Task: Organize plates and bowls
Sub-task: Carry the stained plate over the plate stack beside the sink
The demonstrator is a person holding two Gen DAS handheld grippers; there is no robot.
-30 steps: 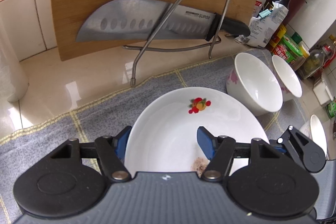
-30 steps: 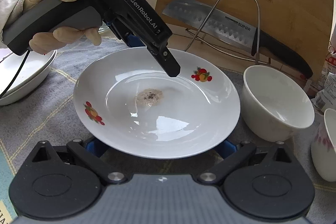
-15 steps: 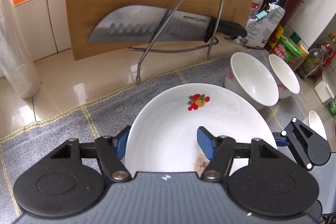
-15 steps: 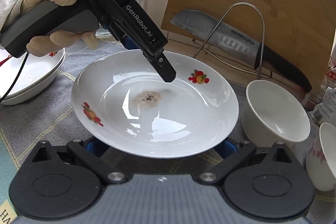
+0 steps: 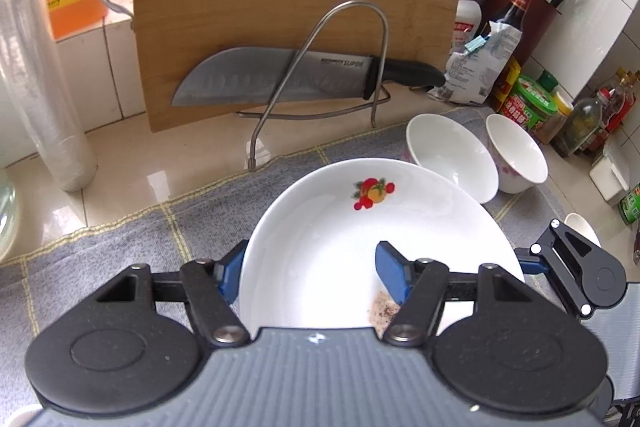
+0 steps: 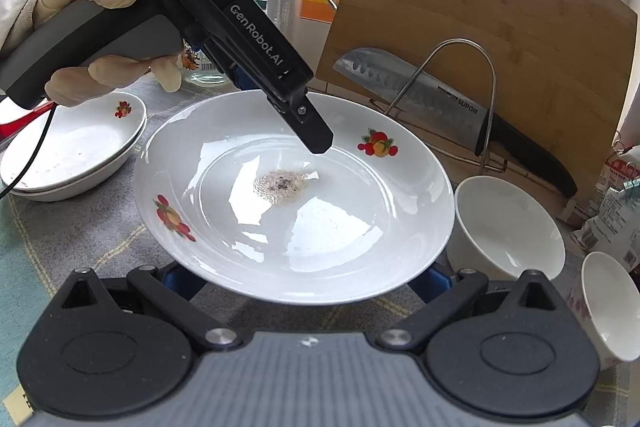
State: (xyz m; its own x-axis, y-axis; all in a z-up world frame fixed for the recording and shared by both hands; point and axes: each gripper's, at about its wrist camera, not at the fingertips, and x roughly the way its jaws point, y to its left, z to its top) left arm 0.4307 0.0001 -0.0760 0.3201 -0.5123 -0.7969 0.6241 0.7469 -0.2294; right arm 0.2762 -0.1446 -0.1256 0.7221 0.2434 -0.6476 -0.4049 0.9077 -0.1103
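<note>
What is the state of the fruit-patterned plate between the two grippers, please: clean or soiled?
Soiled: the plate has a speckled brownish patch of residue at its centre.

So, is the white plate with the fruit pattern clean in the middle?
No, the white plate with the fruit pattern has a greyish speckled patch of residue at its centre.
</note>
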